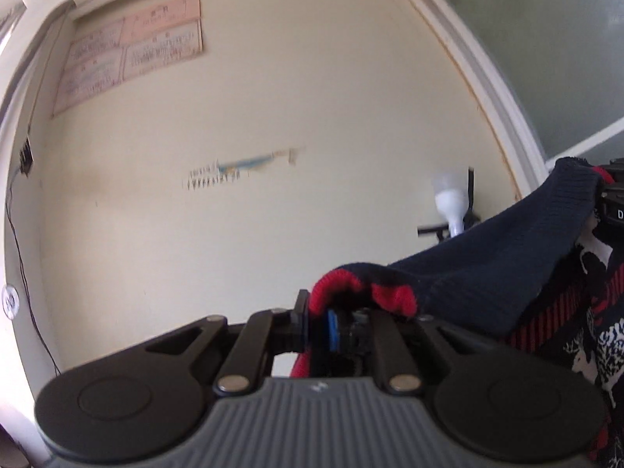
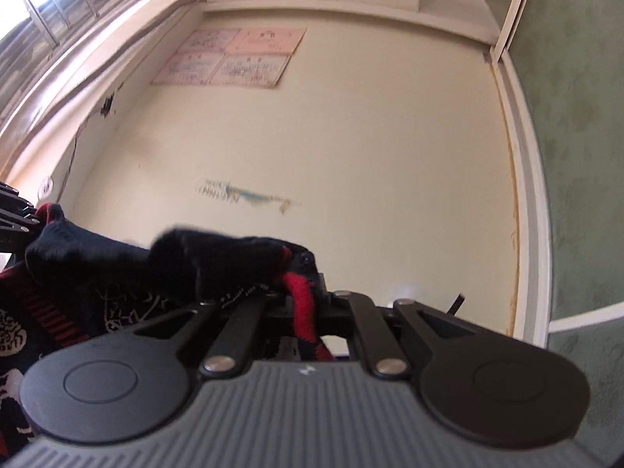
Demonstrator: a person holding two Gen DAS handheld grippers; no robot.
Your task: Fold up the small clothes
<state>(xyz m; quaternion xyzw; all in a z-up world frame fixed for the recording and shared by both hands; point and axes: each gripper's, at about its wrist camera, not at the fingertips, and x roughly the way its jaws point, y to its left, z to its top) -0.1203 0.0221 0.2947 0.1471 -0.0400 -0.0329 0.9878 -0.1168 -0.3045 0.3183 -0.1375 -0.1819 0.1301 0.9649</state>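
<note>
I'm pinching the ribbed, red-trimmed navy knitted garment (image 1: 487, 273) in both the left gripper (image 1: 335, 323) and right gripper (image 2: 300, 296), lower frame, jaws clamped narrow.

I get soft daylight in both views, coming from the window (image 2: 43, 19) at the upper left, where it blows out to white glare. The cream wall (image 1: 273, 214) beside it is evenly lit but smeared with motion blur. Straight lines bow hard near the fisheye edges, and the corners go dark.
</note>
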